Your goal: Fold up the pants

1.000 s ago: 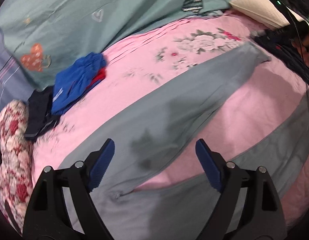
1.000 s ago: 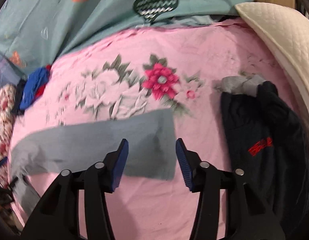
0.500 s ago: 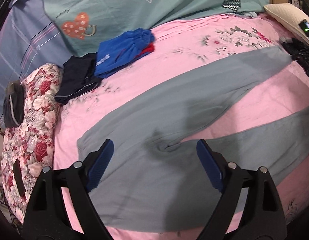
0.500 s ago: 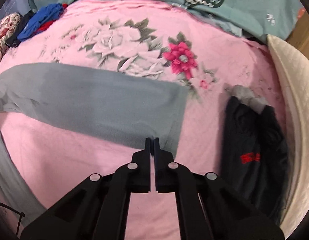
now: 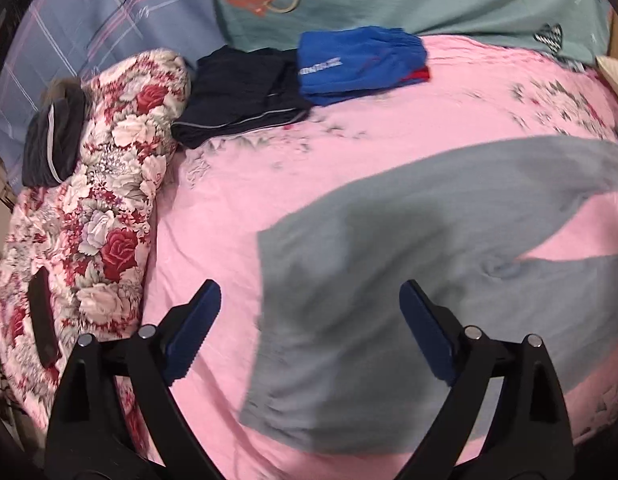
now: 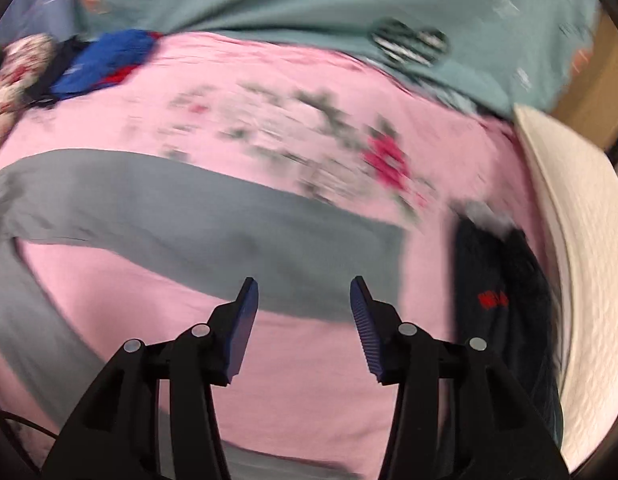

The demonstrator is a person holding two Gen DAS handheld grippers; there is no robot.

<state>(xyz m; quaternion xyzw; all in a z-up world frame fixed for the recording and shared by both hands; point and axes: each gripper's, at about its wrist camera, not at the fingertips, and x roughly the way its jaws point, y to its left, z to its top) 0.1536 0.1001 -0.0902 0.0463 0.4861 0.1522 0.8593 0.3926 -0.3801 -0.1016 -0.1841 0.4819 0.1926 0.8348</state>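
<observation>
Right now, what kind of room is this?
Probably a bedroom: the grey pants lie spread out on a bed with a pink flowered sheet, a rose-patterned quilt is bunched beside it, and folded clothes are stacked further back.

Upper middle: blue shorts (image 5: 361,62) beside a dark garment (image 5: 245,94).
Left: floral quilt (image 5: 97,208).
Right: white pillow (image 6: 581,264).

You have bare pink sheet (image 5: 237,184) to the left of the grey pants (image 5: 389,264). Past it, the floral quilt (image 5: 97,208), folded navy garment (image 5: 245,96) and blue shorts (image 5: 357,62) block the way. On your right, a dark garment (image 6: 505,280) and white pillow (image 6: 581,240) hem in the leg end.
</observation>
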